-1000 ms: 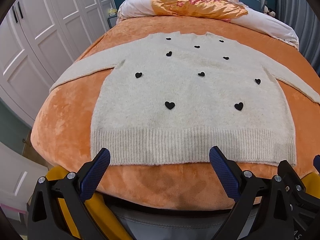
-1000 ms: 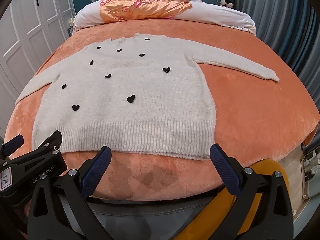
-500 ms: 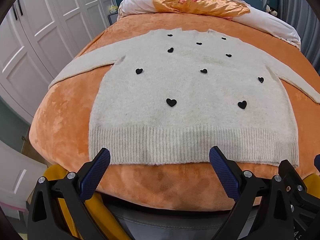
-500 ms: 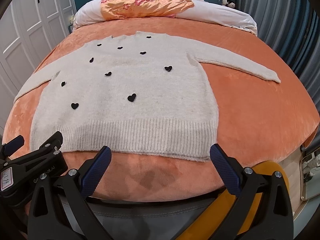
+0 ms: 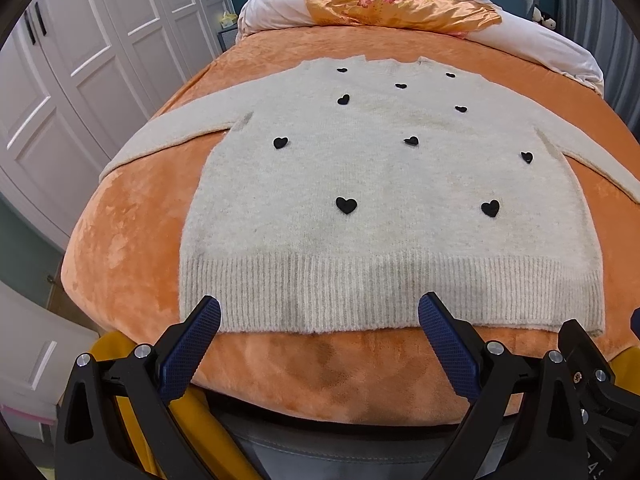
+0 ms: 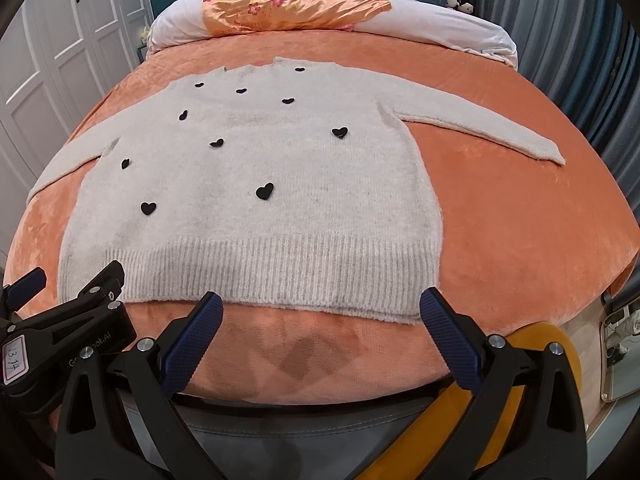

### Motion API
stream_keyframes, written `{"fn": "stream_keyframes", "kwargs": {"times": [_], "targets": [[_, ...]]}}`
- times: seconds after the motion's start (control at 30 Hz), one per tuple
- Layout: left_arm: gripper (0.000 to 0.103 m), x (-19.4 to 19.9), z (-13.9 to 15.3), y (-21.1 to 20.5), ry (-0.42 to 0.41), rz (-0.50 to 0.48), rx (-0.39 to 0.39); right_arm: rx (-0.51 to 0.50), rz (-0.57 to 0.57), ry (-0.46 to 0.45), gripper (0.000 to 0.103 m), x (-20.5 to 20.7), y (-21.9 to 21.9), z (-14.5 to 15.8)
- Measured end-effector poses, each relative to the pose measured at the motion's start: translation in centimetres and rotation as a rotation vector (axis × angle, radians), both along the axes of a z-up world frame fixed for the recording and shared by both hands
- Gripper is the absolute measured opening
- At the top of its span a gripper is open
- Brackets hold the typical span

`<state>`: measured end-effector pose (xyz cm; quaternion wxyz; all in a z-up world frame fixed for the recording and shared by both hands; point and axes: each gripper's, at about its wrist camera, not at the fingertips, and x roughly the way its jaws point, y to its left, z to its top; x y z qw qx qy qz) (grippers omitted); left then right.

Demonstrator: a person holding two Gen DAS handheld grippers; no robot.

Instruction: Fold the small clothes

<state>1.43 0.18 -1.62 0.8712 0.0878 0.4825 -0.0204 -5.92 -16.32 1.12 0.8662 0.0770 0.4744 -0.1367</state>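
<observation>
A cream knitted sweater with several small black hearts lies flat, front up, on an orange velvet bed cover. Both sleeves are spread out sideways, and the ribbed hem faces me. My left gripper hovers open just above the hem's left half, with nothing between its blue pads. My right gripper is open too, over the hem's right half near its corner. The left gripper's body shows at the lower left of the right wrist view.
White pillows with an orange flowered satin cloth lie at the head of the bed. White wardrobe doors stand close on the left. Grey curtains hang on the right. The bed's near edge drops off just below the grippers.
Both grippers have crept forward toward the sweater's hem, so their pads now reach its ribbed edge. Both stay open; the sweater has not moved.
</observation>
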Motion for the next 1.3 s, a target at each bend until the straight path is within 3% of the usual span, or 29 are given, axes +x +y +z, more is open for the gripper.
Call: {"fn": "stream_keyframes", "kwargs": {"times": [0.87, 0.97, 1.17, 1.3], "targets": [[0.097, 0.1, -0.6, 0.0, 0.013, -0.002, 0.005, 0.007, 0.002, 0.014, 0.096, 0.6, -0.3, -0.4], [0.097, 0.6, -1.0, 0.3, 0.054, -0.02, -0.036, 0.01, 0.022, 0.018, 0.096, 1.0, -0.8, -0.9], [0.097, 2.4, -1.5, 1.9, 0.083, 0.038, -0.091, 0.018, -0.076, -0.014, 0.096, 2.1, -7.8, -1.4], [0.097, 4.4, -1.8, 2.3, 0.08, 0.062, -0.086, 0.031, -0.222, -0.054, 0.096, 4.0, -17.5, -1.4]]}}
